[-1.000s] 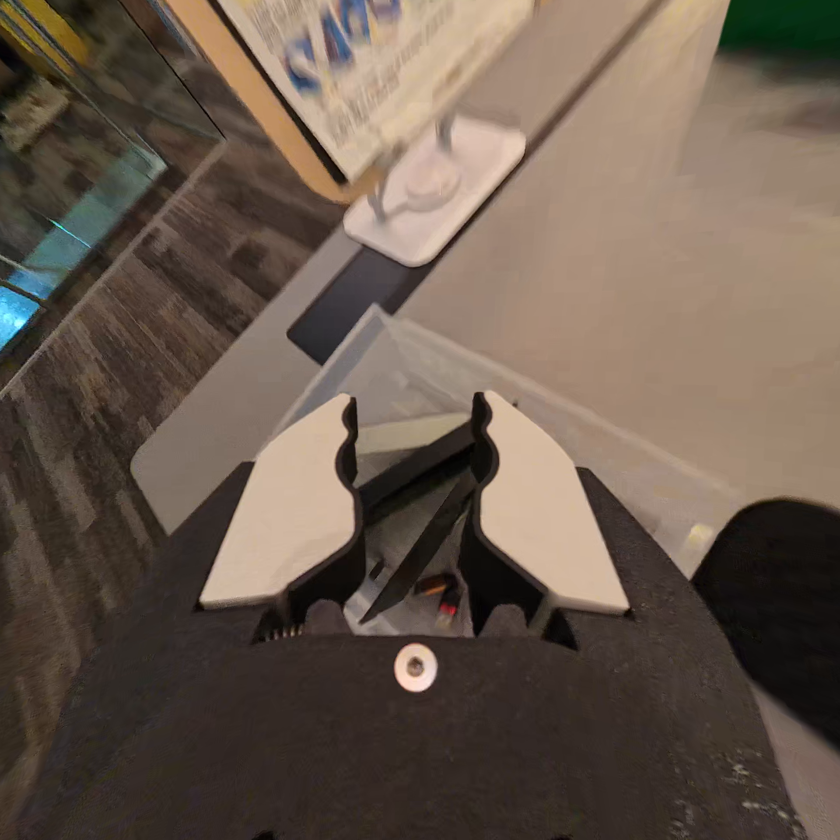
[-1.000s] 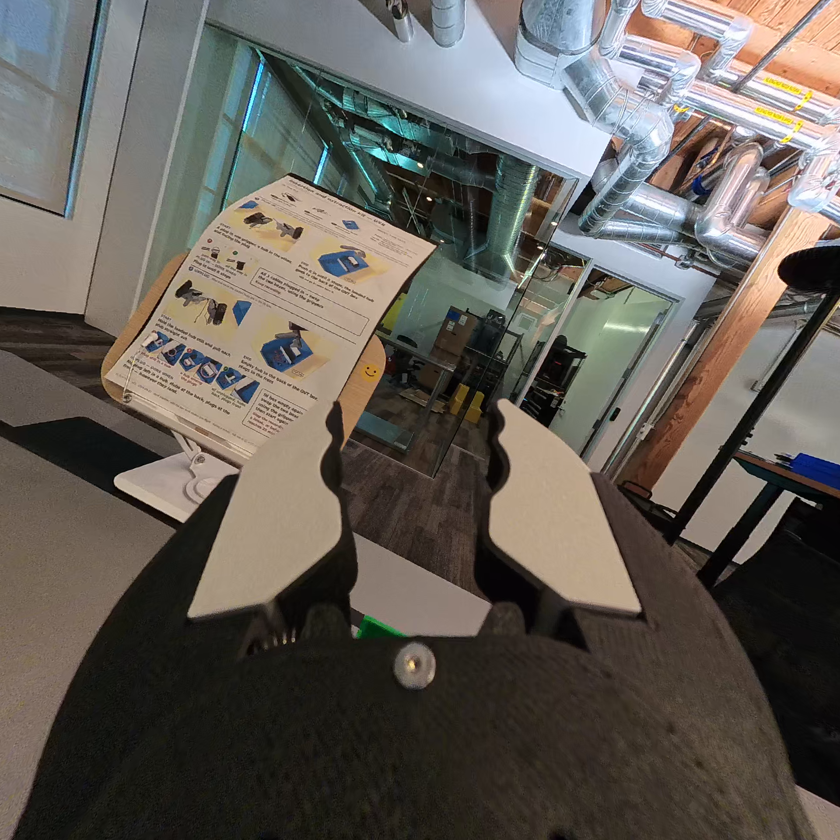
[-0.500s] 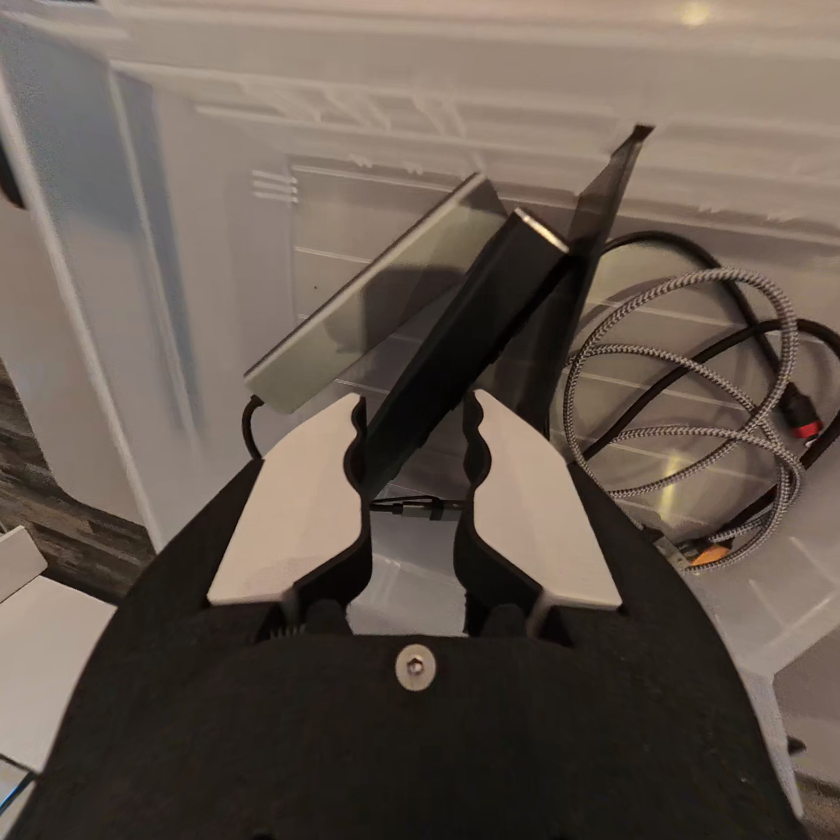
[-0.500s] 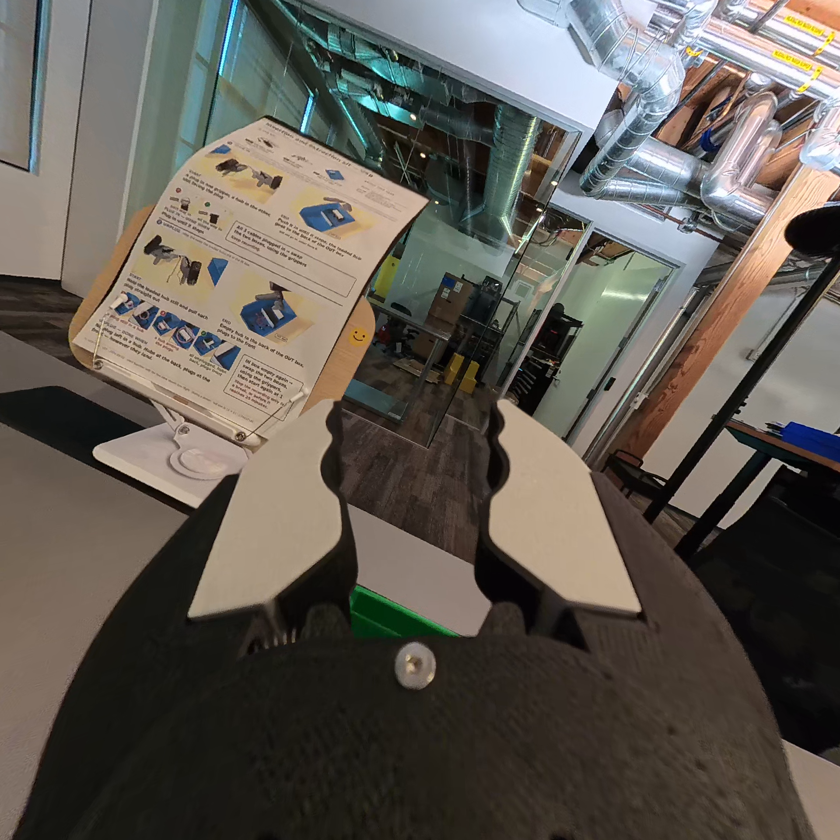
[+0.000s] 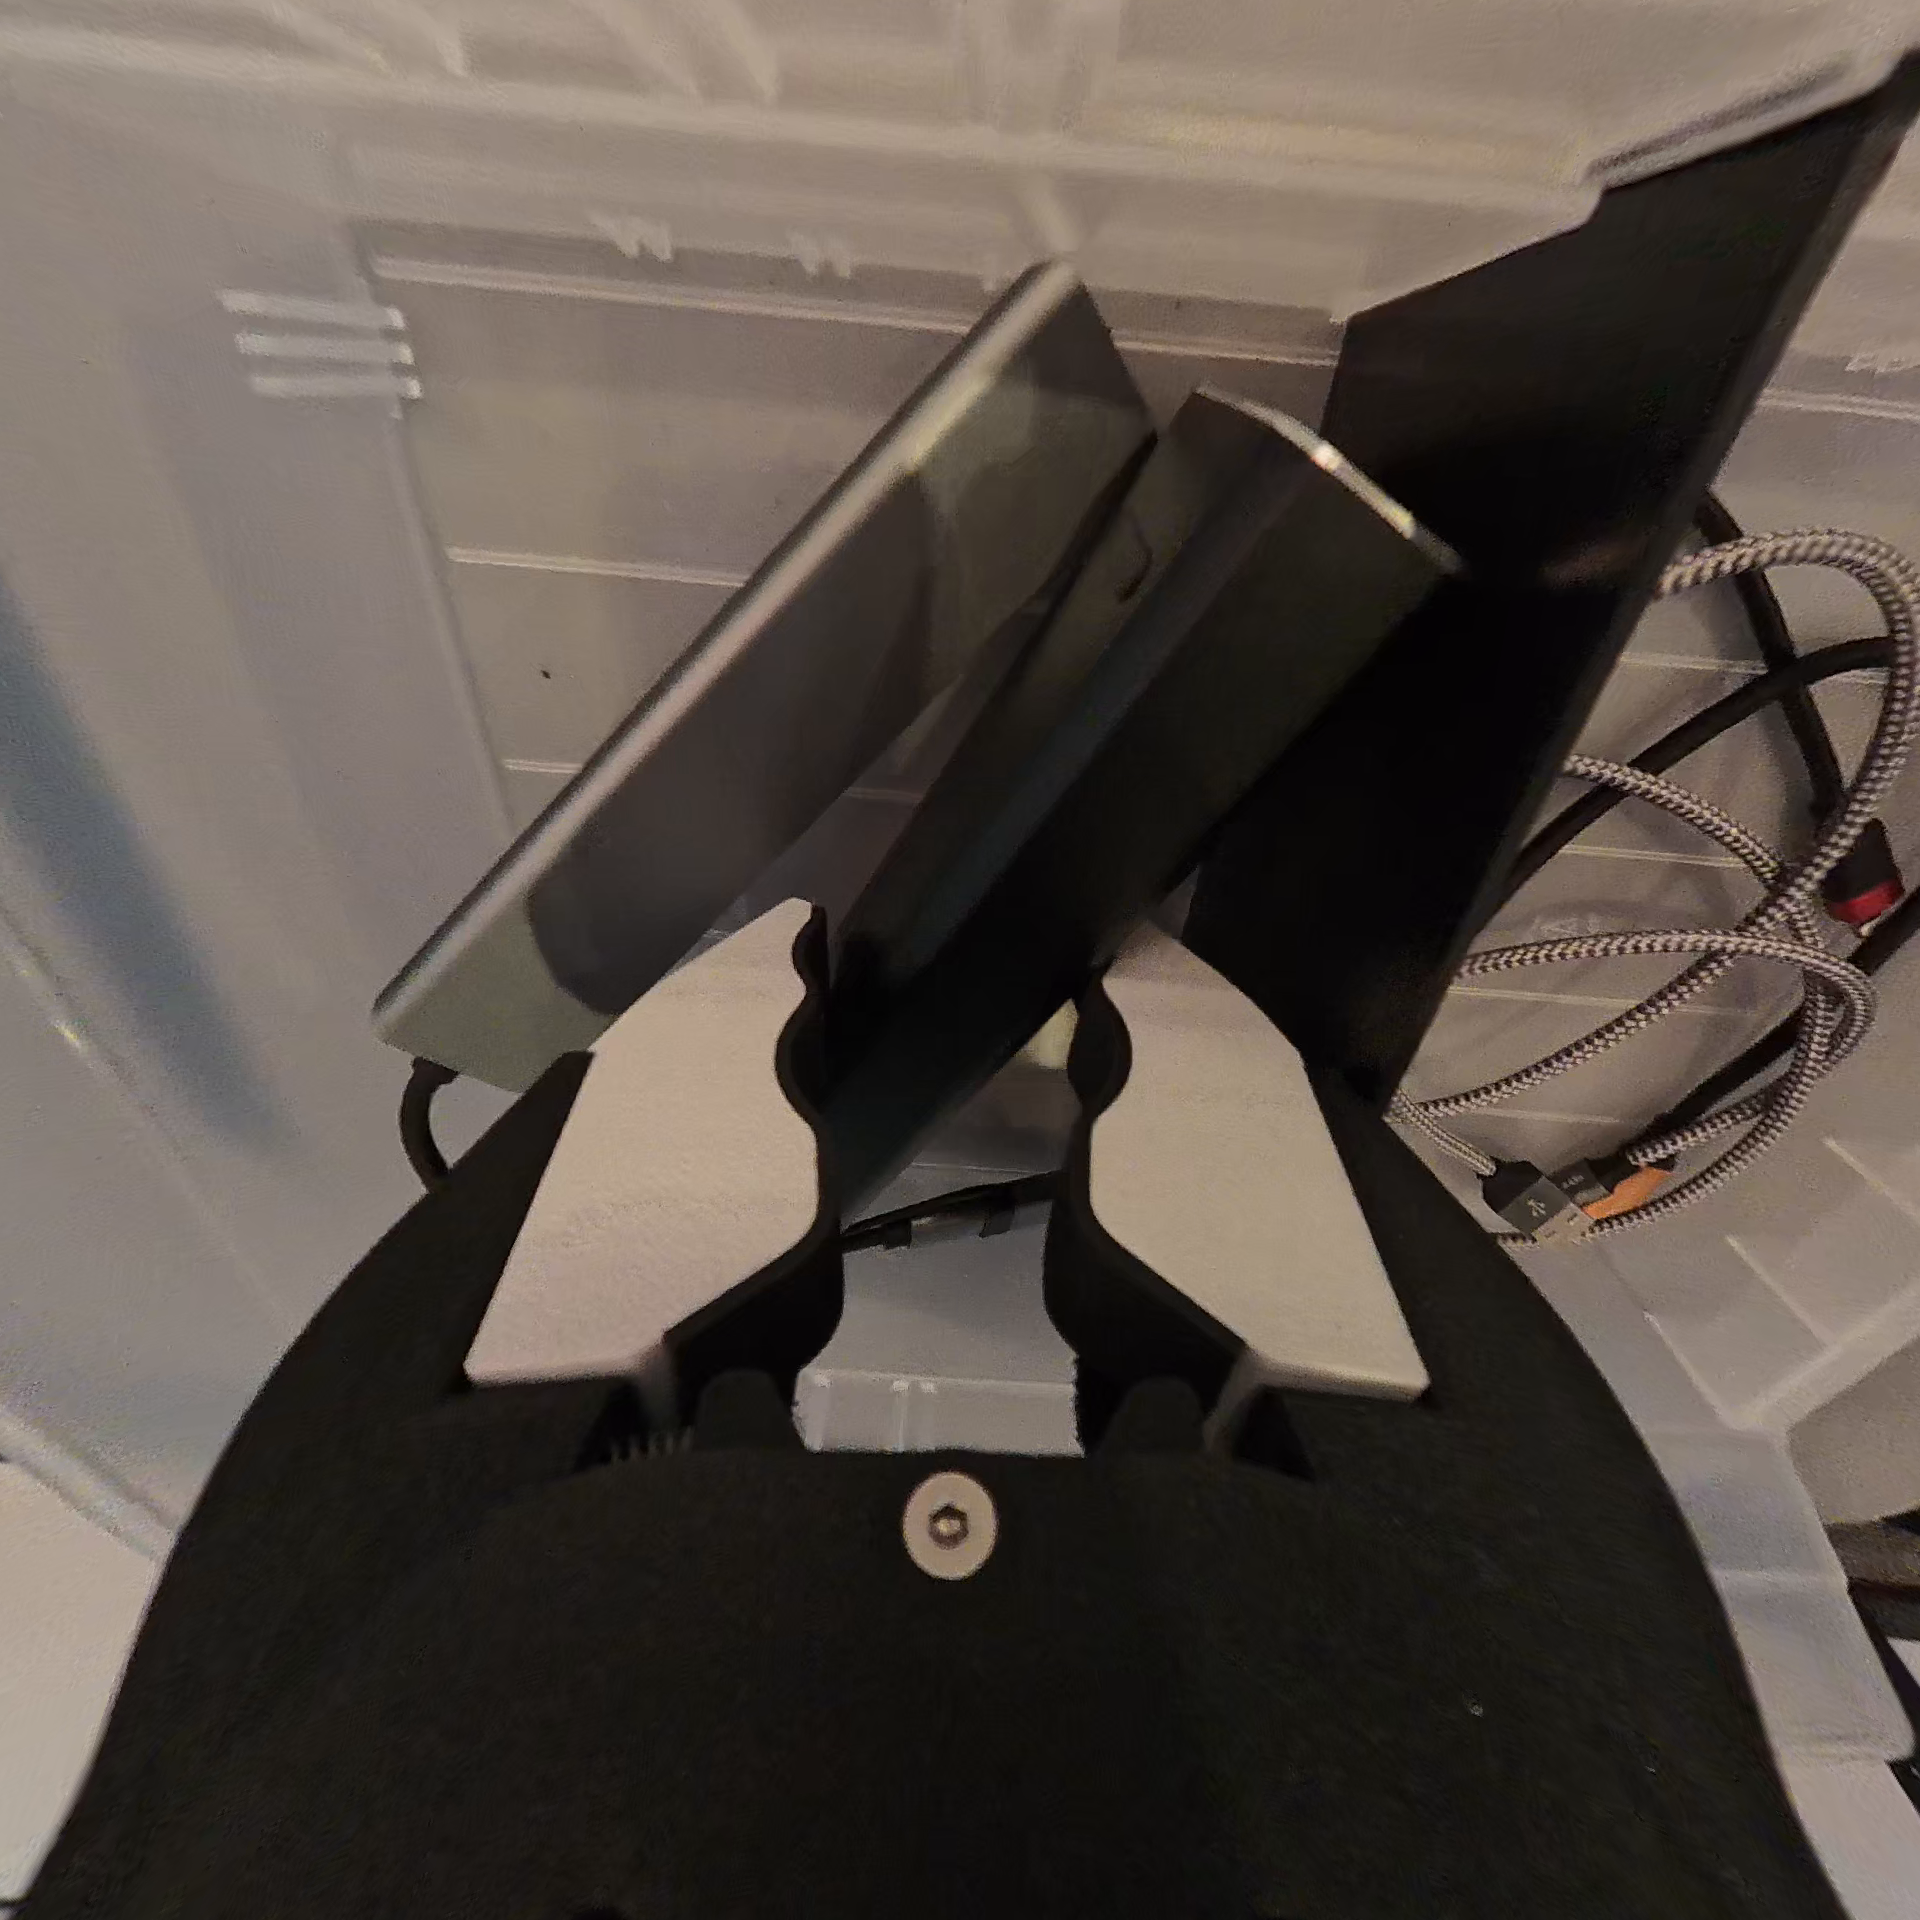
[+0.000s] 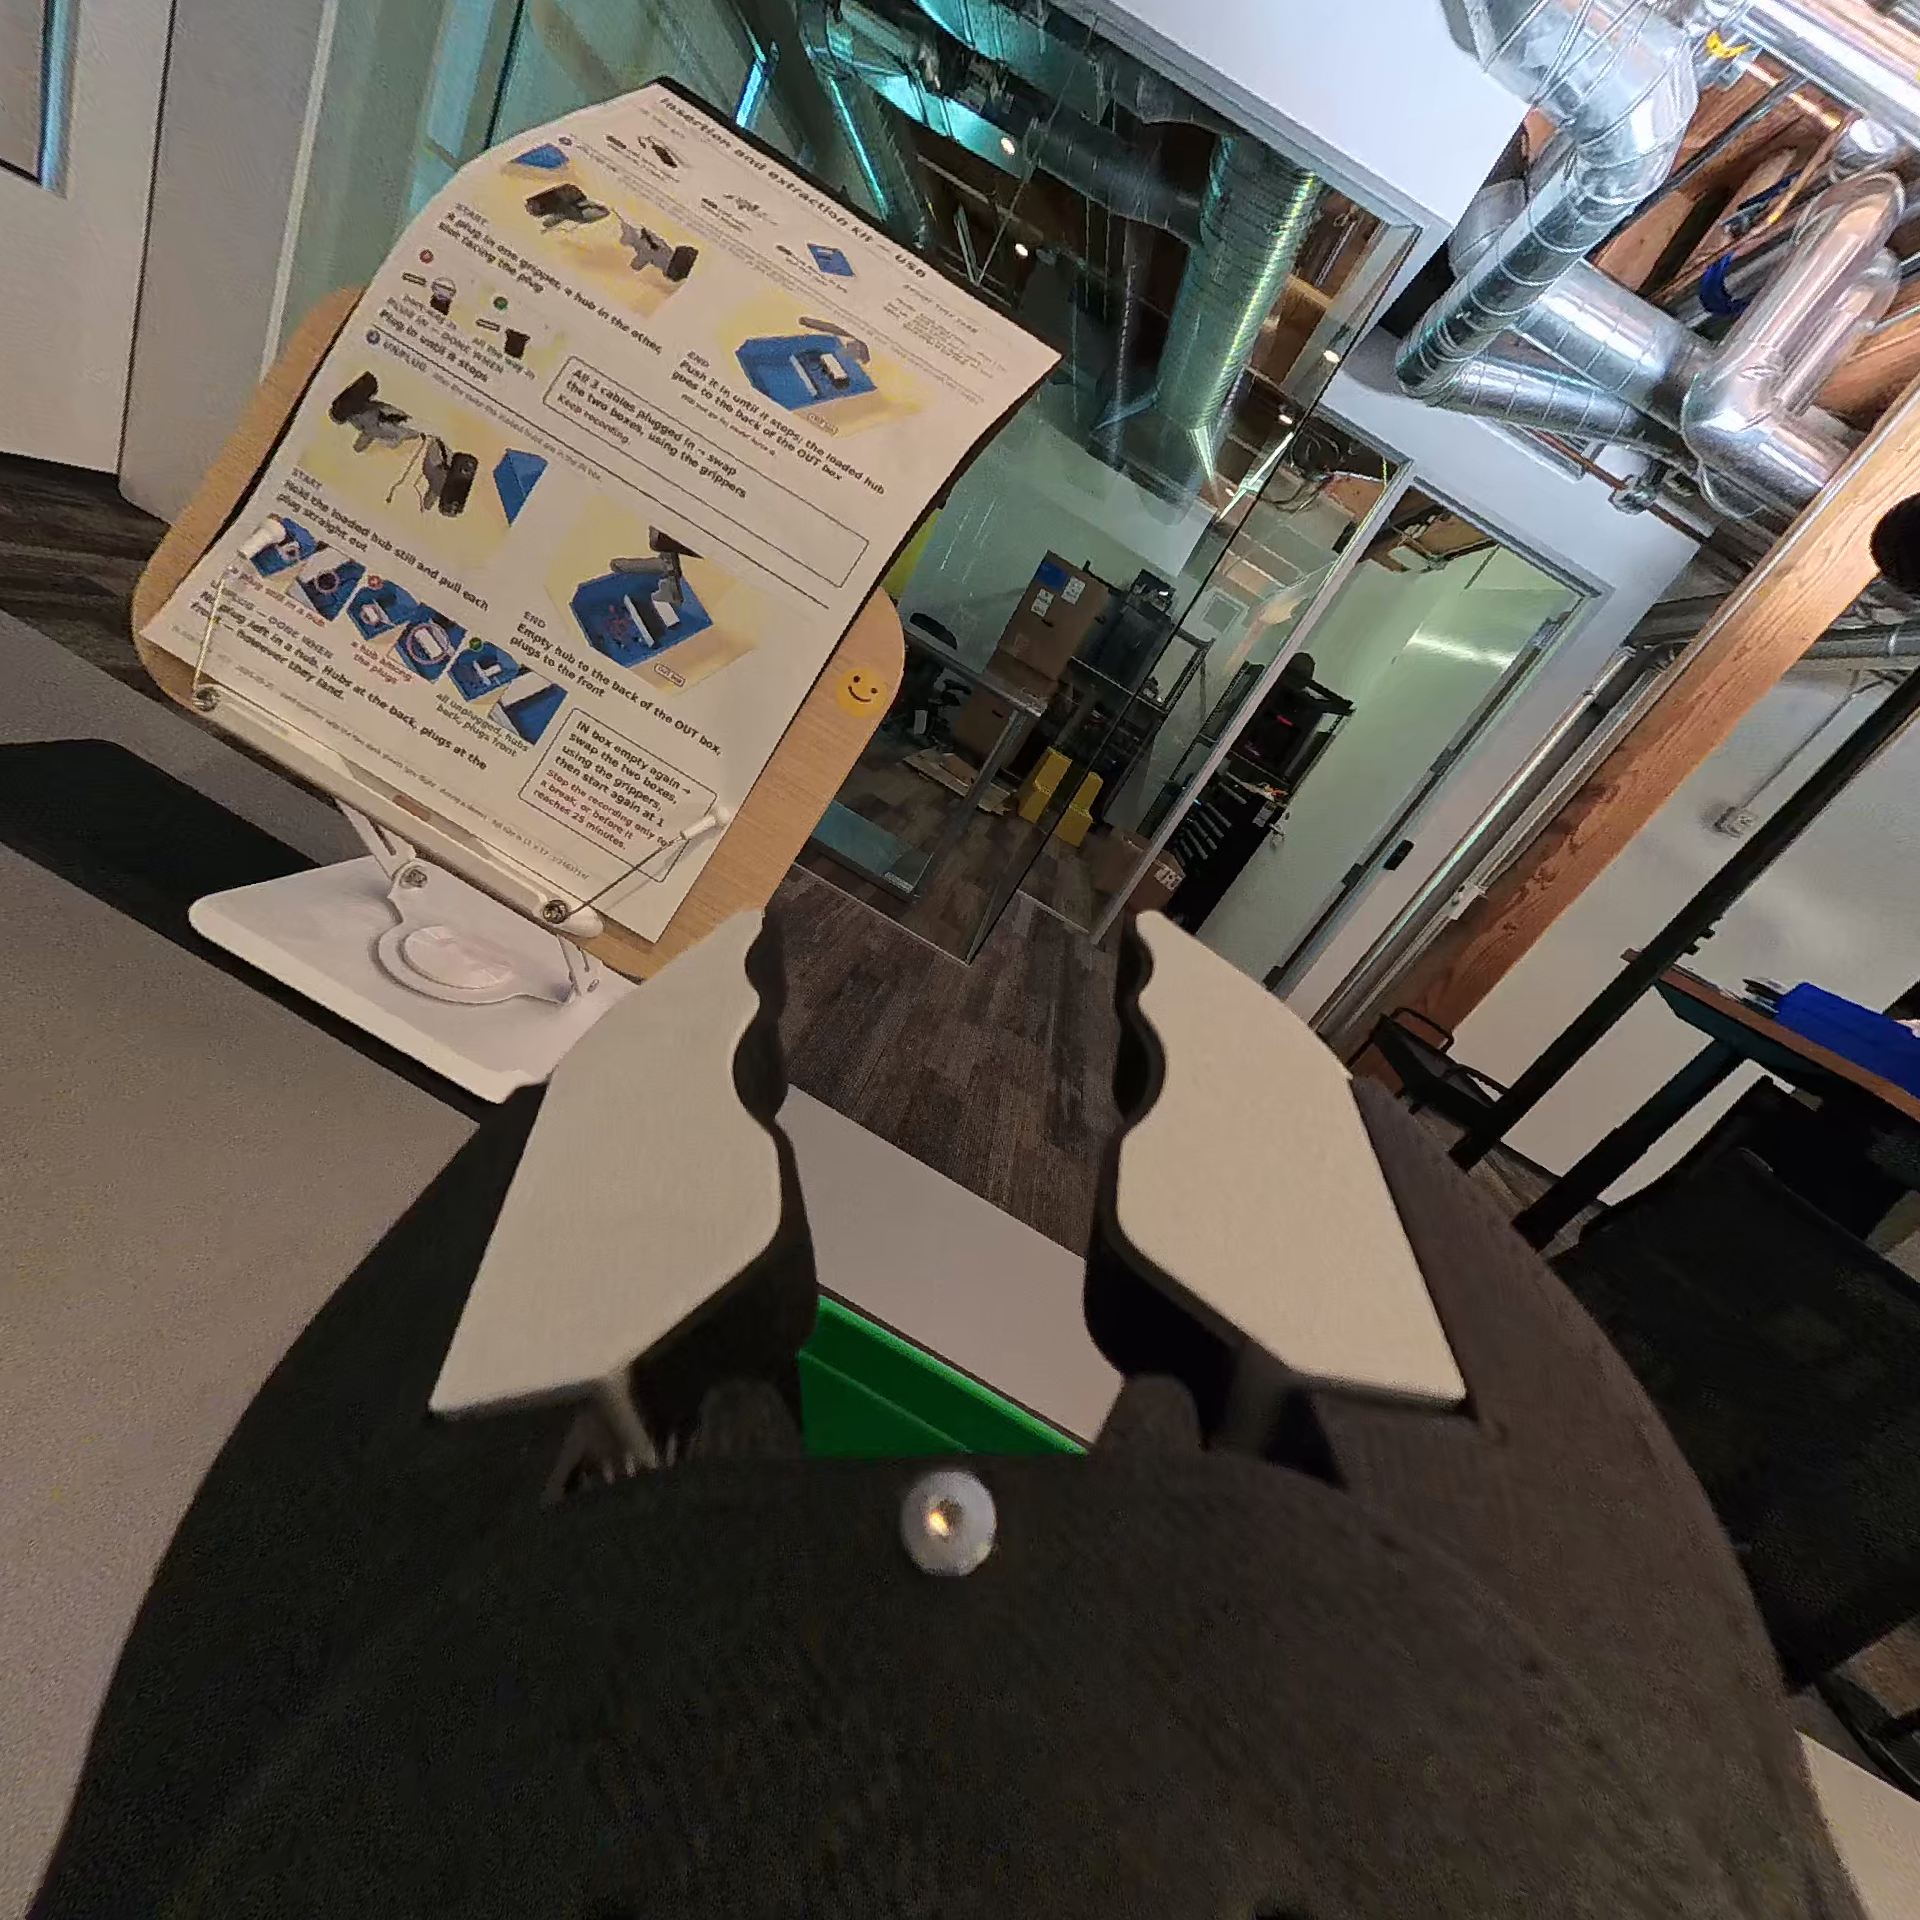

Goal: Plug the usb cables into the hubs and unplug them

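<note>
In the left wrist view three USB hubs lean together inside a clear plastic bin (image 5: 260,727): a grey hub (image 5: 790,665) on the left, a black hub (image 5: 1143,707) in the middle and a taller black hub (image 5: 1558,582) on the right. My left gripper (image 5: 945,956) is open inside the bin. The lower end of the middle black hub stands between its pads, close to the left pad, and a sliver of light shows at the right pad. A braided USB cable (image 5: 1662,977) lies coiled at the right of the bin. My right gripper (image 6: 948,966) is open and empty, held up in the air.
A plug with a red collar (image 5: 1865,894) and a plug with an orange collar (image 5: 1558,1195) lie among the cables. In the right wrist view an instruction sheet (image 6: 623,468) stands on a white stand (image 6: 416,966) on the grey table (image 6: 156,1143). A green bin edge (image 6: 894,1392) lies below the fingers. The left gripper's tips are roughly 65 centimetres from the right gripper's.
My left gripper tipped down into the bin and moved forward, so the middle black hub now reaches deeper between its pads. My right gripper drifted slightly and stayed open.
</note>
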Tool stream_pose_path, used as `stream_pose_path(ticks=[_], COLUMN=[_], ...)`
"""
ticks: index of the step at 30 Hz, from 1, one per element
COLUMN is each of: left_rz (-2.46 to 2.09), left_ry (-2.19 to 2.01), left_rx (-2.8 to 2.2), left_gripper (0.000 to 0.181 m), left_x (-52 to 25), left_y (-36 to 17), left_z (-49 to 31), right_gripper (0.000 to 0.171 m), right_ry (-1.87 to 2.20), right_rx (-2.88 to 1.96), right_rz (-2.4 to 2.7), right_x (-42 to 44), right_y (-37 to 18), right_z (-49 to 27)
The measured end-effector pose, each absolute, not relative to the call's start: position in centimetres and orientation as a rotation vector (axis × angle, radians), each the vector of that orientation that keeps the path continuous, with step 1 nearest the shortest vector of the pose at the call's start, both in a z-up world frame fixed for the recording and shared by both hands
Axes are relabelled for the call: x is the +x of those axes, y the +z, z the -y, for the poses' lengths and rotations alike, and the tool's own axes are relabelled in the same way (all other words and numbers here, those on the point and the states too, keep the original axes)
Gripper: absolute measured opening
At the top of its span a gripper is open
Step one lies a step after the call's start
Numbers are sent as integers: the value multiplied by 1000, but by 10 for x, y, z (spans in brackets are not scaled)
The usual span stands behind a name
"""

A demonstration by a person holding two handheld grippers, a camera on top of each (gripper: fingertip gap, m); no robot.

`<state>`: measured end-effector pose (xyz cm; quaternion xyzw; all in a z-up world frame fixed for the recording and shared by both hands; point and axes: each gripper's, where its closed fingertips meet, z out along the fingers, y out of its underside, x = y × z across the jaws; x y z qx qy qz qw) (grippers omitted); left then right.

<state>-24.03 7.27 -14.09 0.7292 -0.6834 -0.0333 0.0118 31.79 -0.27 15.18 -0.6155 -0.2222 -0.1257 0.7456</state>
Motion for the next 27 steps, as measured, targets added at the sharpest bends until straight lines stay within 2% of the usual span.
stream_pose_path(ticks=[4,6,8,16,20,27], left_rz=[2159,2141,2126,2120,2112,2043], left_ry=[-83,-87,-205,-377,-383,-255], left_rx=[2235,2231,2183,2117,2238,2566], left_gripper=[44,49,50,42,35,33], left_x=[-240,-242,-251,-257,-248,-227], left_y=[-143,-145,-152,-146,-116,-33], left_z=[-72,-73,-76,-82,-86,-84], right_gripper=[62,62,62,61,61,60], right_ry=[-292,-302,-315,-341,-321,-286], right_rx=[-1366,-1374,-1377,-1370,-1357,-1333], right_rz=[500,512,520,531,512,466], right_x=[318,318,318,324,330,344], right_y=[148,147,146,149,153,161], right_z=[0,0,0,5,9,19])
